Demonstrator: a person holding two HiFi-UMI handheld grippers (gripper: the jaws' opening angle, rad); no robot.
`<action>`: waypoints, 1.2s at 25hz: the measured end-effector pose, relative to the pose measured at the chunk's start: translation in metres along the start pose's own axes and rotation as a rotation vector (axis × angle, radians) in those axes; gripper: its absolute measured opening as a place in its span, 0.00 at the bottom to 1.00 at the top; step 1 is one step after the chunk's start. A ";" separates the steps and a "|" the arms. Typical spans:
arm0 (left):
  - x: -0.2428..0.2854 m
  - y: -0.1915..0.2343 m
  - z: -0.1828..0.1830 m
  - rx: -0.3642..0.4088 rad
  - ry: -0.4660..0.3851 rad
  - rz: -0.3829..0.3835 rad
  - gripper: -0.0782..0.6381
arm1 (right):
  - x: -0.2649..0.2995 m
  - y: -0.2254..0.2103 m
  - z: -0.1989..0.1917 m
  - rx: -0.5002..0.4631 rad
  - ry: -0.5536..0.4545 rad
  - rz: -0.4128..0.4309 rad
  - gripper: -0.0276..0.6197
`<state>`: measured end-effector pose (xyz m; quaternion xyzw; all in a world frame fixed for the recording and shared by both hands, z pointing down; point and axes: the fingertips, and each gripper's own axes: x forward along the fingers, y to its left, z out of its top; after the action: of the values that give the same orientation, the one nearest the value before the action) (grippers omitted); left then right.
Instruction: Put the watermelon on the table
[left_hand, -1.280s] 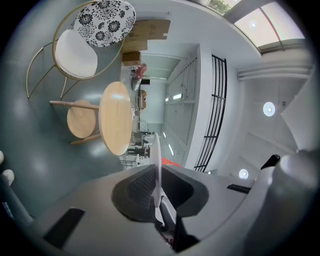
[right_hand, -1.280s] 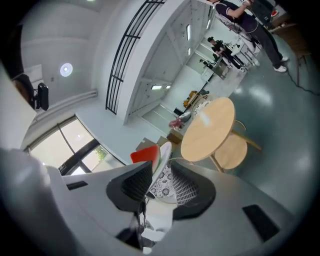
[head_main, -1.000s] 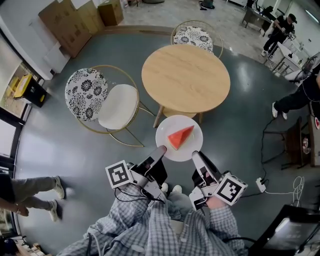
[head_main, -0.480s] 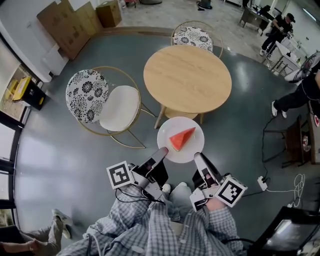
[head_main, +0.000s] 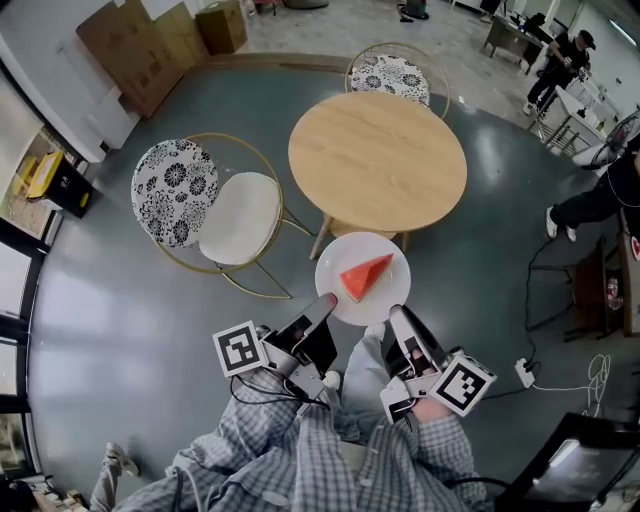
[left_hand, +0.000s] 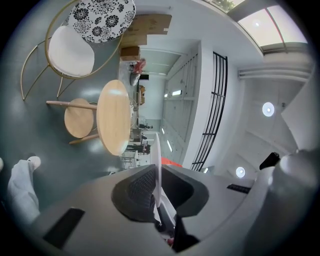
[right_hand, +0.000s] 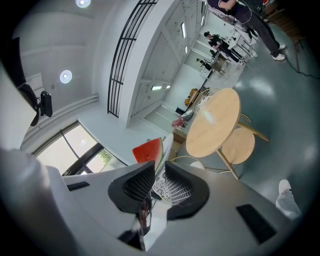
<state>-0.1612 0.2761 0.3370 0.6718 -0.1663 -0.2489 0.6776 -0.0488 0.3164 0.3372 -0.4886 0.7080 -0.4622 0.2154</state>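
Watermelon wedge (head_main: 365, 276): triangular slice with red flesh and a thin pale-green rind along one edge. It lies flat on a round white plate (head_main: 372, 306). The plate is glossy and shallow with a thin rim. It is held level in the air, just in front of the near edge of the table (head_main: 377, 160), not on it.

Left gripper (head_main: 323, 303): jaws nearly together, clamped on the plate's left rim. In the left gripper view the rim runs edge-on as a thin white line between the black ribbed pads, with both pads against it.

Right gripper (head_main: 398, 313): jaws clamped on the plate's right rim. In the right gripper view the rim is pinched at the pad tips, with red flesh and rind showing just above. Further back there is a gap between the cross-hatched pads.

Both gripper bodies are smooth grey-white plastic. The left marker cube (head_main: 238, 348) and right marker cube (head_main: 463, 381) carry black-and-white squares.

Table: round, with a bare, pale, matte wood-grain top. Wooden legs splay down to a smaller round disc.

Chair (head_main: 205, 205), left of the table: thin gold wire hoop frame, round back in a black-and-white floral print, plain white round seat. Second chair (head_main: 397, 72) on the far side has the same print.

Floor (head_main: 120, 300): smooth grey with a slight sheen.

Sleeves (head_main: 300, 450): blue-grey plaid fabric.
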 end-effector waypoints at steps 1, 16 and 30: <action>0.002 0.001 0.001 0.003 -0.003 0.000 0.15 | 0.002 -0.002 0.002 -0.005 0.002 0.000 0.15; 0.087 0.016 0.033 0.013 -0.065 0.002 0.15 | 0.052 -0.043 0.078 -0.027 0.051 0.034 0.15; 0.182 0.021 0.061 0.011 -0.147 -0.008 0.15 | 0.103 -0.076 0.168 -0.016 0.125 0.106 0.15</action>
<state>-0.0436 0.1232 0.3407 0.6560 -0.2145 -0.2994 0.6588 0.0718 0.1431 0.3378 -0.4223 0.7485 -0.4744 0.1909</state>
